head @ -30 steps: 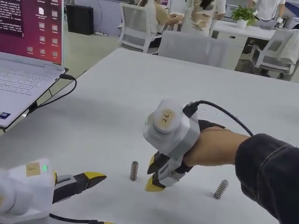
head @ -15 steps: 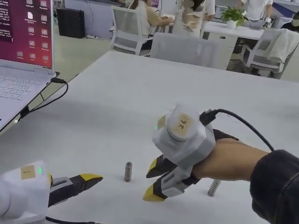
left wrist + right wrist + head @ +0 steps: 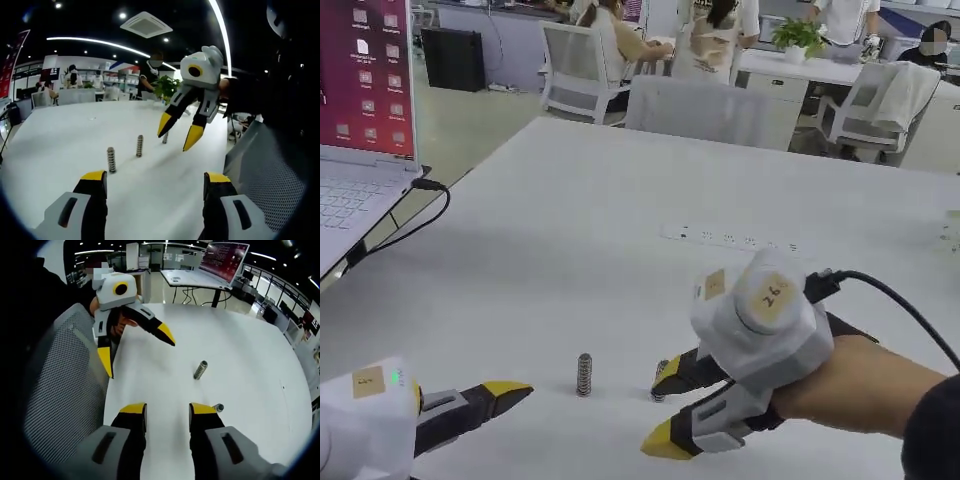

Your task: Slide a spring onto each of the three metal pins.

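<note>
White table (image 3: 620,220); silver springs (image 3: 584,374); fingers (image 3: 95,205) black, yellow-tipped; laptop screen (image 3: 365,80) magenta; grey mesh chair (image 3: 55,390).

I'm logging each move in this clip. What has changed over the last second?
The right gripper drew back rightward from the upright coiled metal spring on the white table, jaws open and empty. A second spring now shows beside its upper jaw tip. The left gripper stayed low and open, and the springs stayed standing.
</note>
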